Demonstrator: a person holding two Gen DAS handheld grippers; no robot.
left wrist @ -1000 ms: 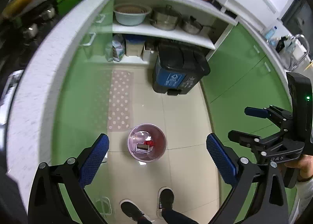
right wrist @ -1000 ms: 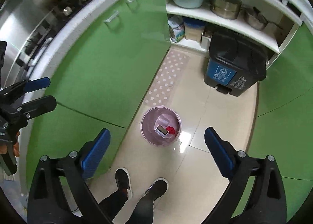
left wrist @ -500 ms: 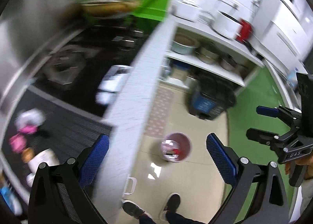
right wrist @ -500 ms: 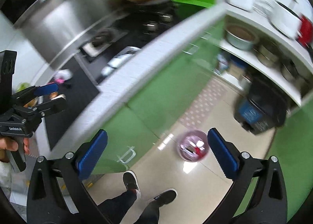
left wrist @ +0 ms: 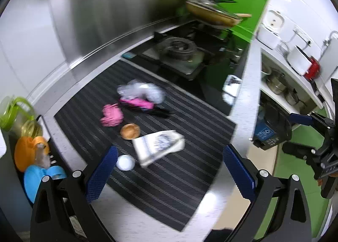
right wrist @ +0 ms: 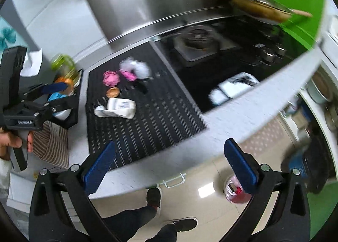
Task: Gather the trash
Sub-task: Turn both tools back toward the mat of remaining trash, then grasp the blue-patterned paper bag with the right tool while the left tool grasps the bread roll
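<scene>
the counter carries a black striped mat bearing a white carton, bun, pink wrappers and clear plastic.

Both fisheye views were evenly and brightly lit, but motion blur smeared most of the scene, worst toward the curved, dark-vignetted edges. The steel backsplash showed soft streaked reflections, and a white glare patch sat on the glossy floor.

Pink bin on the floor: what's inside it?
In the right wrist view the pink bin holds a red scrap and a pale boxy piece. The right gripper's finger covers its right side, hiding anything there.
</scene>
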